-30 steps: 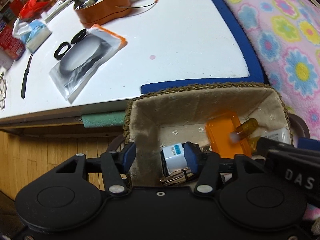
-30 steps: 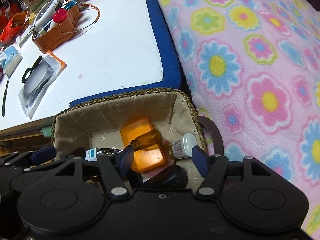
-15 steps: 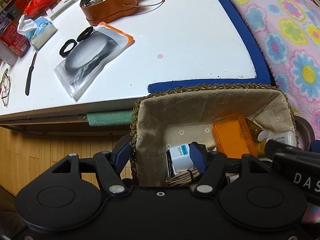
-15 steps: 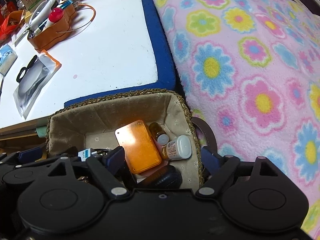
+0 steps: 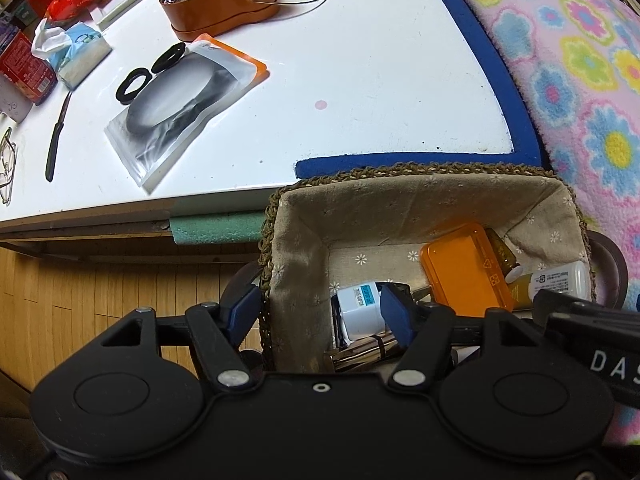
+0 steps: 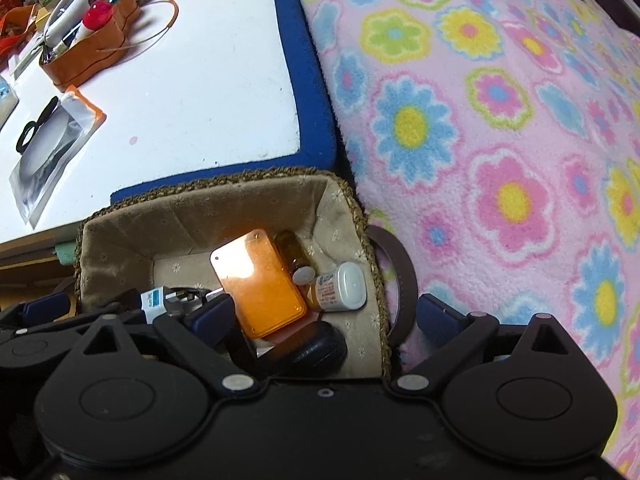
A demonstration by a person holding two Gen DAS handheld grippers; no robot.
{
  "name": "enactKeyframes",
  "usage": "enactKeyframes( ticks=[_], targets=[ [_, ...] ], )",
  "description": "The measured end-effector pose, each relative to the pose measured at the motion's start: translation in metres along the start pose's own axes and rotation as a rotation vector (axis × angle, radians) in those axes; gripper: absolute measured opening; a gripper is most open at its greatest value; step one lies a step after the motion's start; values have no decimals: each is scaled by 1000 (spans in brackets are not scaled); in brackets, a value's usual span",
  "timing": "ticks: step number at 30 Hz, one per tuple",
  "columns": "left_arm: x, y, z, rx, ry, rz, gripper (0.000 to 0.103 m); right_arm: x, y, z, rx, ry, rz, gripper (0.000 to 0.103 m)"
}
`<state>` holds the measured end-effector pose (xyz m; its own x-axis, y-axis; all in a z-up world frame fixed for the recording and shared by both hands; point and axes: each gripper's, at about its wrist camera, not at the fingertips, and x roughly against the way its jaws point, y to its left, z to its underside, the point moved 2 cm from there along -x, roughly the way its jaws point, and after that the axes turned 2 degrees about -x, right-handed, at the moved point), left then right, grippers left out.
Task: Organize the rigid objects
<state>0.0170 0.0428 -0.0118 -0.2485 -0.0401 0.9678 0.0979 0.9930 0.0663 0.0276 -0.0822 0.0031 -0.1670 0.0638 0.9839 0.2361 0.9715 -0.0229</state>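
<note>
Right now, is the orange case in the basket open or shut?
Shut: the orange case lies with its lid flat in the basket.

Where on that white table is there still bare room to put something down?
The white table is bare between the plastic pouch and its blue edge, down to the basket. The far left is crowded: brown tray, tissue pack, glasses.

A lived-in room at home, no question.
Flowered fleece blanket (image 6: 500,128) right beside the white desk (image 5: 360,80), wood-plank floor (image 5: 120,280) below, a fabric-lined woven basket (image 5: 304,248) at the edge, tissues (image 5: 76,52) and glasses (image 5: 6,168) scattered about.
</note>
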Motion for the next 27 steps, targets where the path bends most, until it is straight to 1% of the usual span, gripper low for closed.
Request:
enactKeyframes(
  ticks=[9, 14, 27],
  targets=[
    [0, 3, -1, 12, 8, 18, 63, -1, -2, 1, -12, 4, -25, 98],
    [-1, 3, -1, 16, 16, 21, 63, 1, 0, 0, 2, -13, -12, 98],
    [-4, 3, 0, 13, 36, 13, 63, -2, 0, 1, 9, 6, -6, 98]
  ],
)
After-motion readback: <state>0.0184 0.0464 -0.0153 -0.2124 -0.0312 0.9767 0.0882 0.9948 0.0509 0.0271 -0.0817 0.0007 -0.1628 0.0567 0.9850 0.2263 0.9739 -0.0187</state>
